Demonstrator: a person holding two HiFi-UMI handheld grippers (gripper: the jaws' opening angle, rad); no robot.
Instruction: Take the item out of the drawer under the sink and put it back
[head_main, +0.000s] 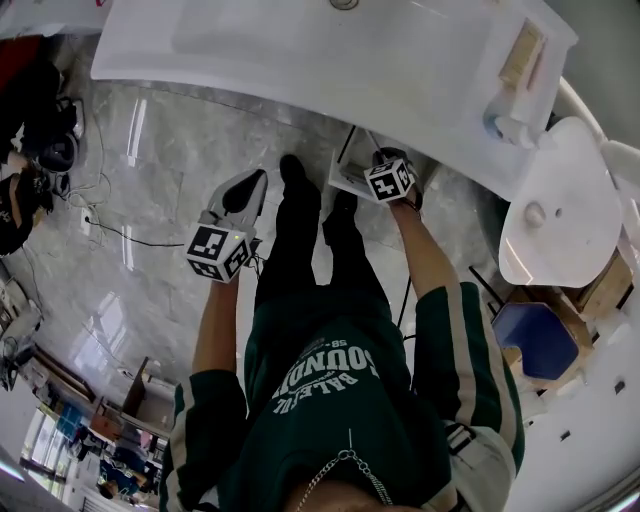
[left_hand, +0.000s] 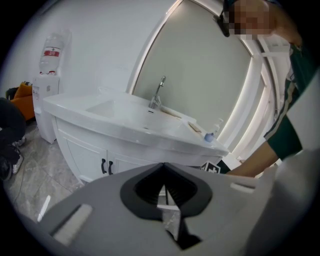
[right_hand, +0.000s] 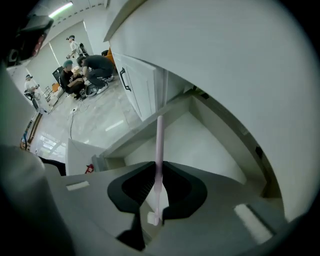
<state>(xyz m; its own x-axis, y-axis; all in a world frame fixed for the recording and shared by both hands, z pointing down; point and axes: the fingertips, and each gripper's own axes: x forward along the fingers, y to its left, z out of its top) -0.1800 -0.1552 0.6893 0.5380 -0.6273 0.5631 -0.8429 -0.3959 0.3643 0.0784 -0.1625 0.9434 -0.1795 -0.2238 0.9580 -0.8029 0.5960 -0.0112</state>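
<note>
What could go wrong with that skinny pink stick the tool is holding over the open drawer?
The right tool pinches the thin pink stick near one end only, so it might swivel or slip out early. Its long free end pokes toward the drawer, close under the sink counter, so it could bump the drawer's edge on the way in.

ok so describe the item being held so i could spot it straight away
Find the white sink cabinet, then the open drawer beneath its right end. Above it, the right gripper clamps a thin pale pink stick, the only slender pink thing among white and grey surfaces.
</note>
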